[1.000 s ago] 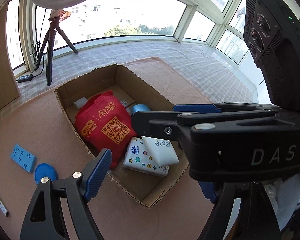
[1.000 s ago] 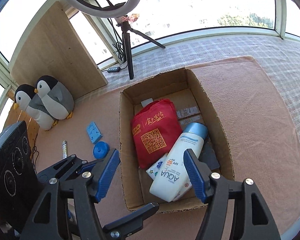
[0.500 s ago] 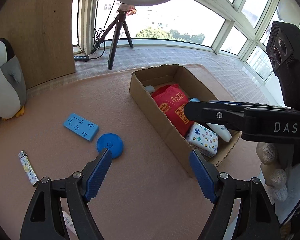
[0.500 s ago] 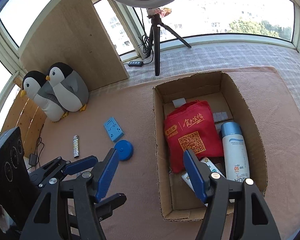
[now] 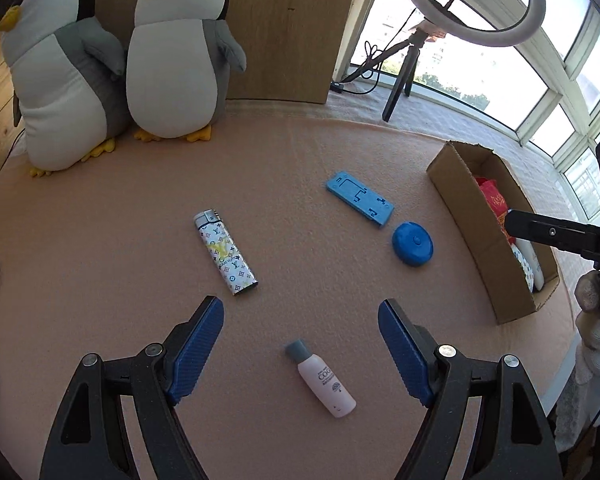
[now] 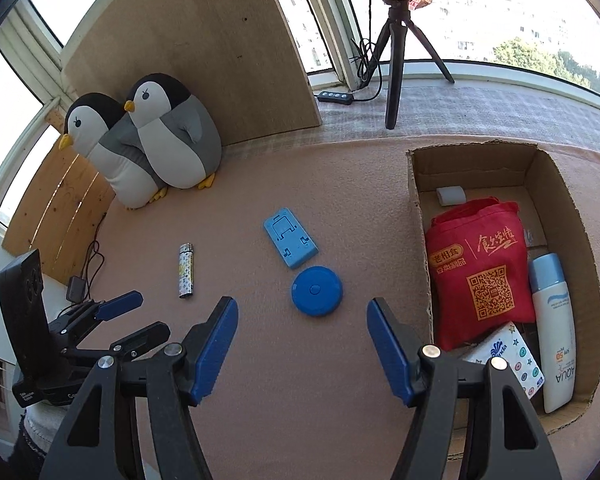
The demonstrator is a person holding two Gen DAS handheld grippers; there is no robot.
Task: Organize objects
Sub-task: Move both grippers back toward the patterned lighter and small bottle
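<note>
My left gripper (image 5: 300, 312) is open and empty above the pink mat, with a small pink bottle (image 5: 324, 378) with a grey cap lying just below and between its fingers. A patterned lighter (image 5: 225, 252), a blue flat stand (image 5: 359, 198) and a blue round disc (image 5: 413, 243) lie ahead. My right gripper (image 6: 302, 312) is open and empty, just before the disc (image 6: 317, 290). The cardboard box (image 6: 414, 172) at the right holds a red bag (image 6: 480, 272), a white AQUA bottle (image 6: 554, 320) and a tissue pack (image 6: 508, 356).
Two plush penguins (image 5: 172, 52) stand at the back left against a wooden board (image 5: 292, 28). A ring light on a tripod (image 6: 396, 60) stands behind the mat by the windows. The left gripper also shows in the right wrist view (image 6: 128, 320).
Both grippers have swung left, away from the box. The left view now faces the loose items and the penguins; the right one has moved from over the box to before the blue disc.
</note>
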